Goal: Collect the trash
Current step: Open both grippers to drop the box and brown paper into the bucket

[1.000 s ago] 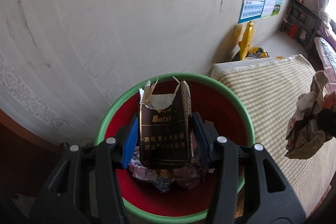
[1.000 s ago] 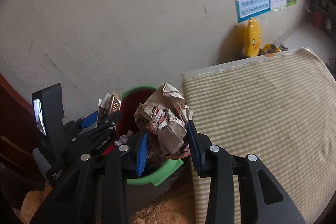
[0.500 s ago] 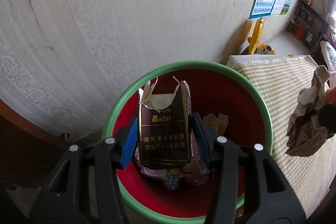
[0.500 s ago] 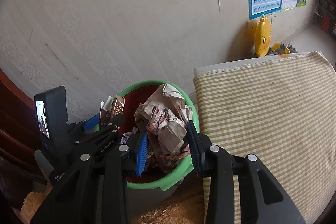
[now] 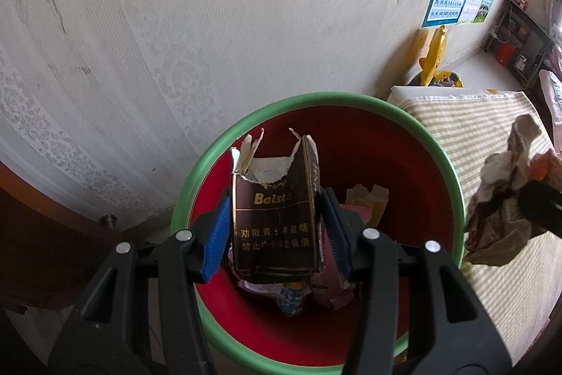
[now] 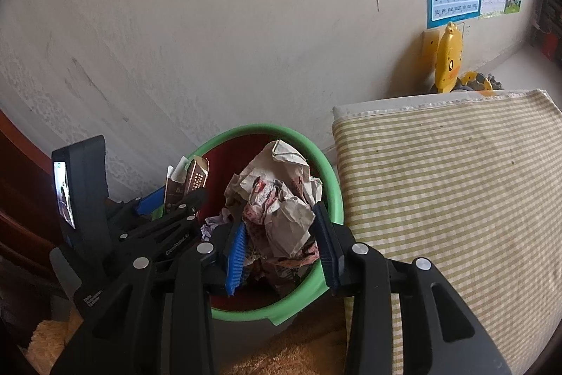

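My left gripper (image 5: 275,227) is clamped on a torn, dark brown cardboard cigarette pack (image 5: 275,220) with gold lettering, its blue pads pressing both narrow sides. The pack stands upright, ragged open top toward twelve o'clock, hanging over the mouth of the round red plastic bin with a green rim (image 5: 414,125). Down inside the bin, below the pack, lie crumpled wrappers (image 5: 291,294), and at about three o'clock from the pack a yellowish scrap of card (image 5: 368,199) rests against the red wall.

My right gripper (image 6: 279,234) grips a crumpled wad of brownish paper with red print (image 6: 281,202), the blue pads biting into its lower part. The wad hangs over the right half of the bin, just inside the green rim (image 6: 330,171). In the right wrist view my left gripper (image 6: 168,199) sits at nine o'clock from the wad, holding the pack (image 6: 189,178) over the bin's left side.

At three o'clock from the bin, just beside it, is a yellow-and-white checked cushion (image 6: 456,181). The patterned pale wallpapered wall (image 5: 175,23) rises behind the bin at twelve o'clock.
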`<action>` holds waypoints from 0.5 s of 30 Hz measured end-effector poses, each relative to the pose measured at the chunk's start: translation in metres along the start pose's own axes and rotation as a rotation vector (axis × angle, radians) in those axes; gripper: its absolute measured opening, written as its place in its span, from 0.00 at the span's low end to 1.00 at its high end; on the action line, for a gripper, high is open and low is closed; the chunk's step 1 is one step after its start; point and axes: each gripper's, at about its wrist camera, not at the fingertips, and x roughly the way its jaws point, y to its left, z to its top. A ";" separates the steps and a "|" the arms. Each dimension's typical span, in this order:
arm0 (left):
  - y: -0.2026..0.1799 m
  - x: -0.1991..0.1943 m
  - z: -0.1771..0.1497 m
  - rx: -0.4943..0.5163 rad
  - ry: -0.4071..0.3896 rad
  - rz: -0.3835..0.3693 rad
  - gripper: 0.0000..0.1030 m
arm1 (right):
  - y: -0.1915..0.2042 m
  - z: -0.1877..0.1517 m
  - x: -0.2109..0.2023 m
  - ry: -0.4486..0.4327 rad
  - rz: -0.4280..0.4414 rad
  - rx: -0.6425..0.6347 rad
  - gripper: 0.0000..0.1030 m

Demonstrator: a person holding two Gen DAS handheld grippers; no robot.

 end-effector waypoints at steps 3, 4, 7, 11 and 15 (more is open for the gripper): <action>0.001 0.003 -0.002 -0.005 0.010 0.001 0.46 | 0.002 -0.001 0.007 0.013 -0.009 -0.013 0.34; 0.001 0.004 -0.002 -0.005 0.012 0.002 0.46 | 0.002 -0.002 0.010 0.017 -0.012 -0.016 0.34; 0.002 0.007 -0.004 -0.004 0.020 0.006 0.46 | 0.003 -0.004 0.015 0.029 -0.016 -0.022 0.34; 0.003 0.009 -0.004 -0.002 0.025 0.011 0.46 | 0.004 -0.006 0.020 0.040 -0.019 -0.028 0.35; 0.002 0.009 -0.004 0.000 0.030 0.013 0.46 | 0.003 -0.007 0.022 0.046 -0.017 -0.025 0.35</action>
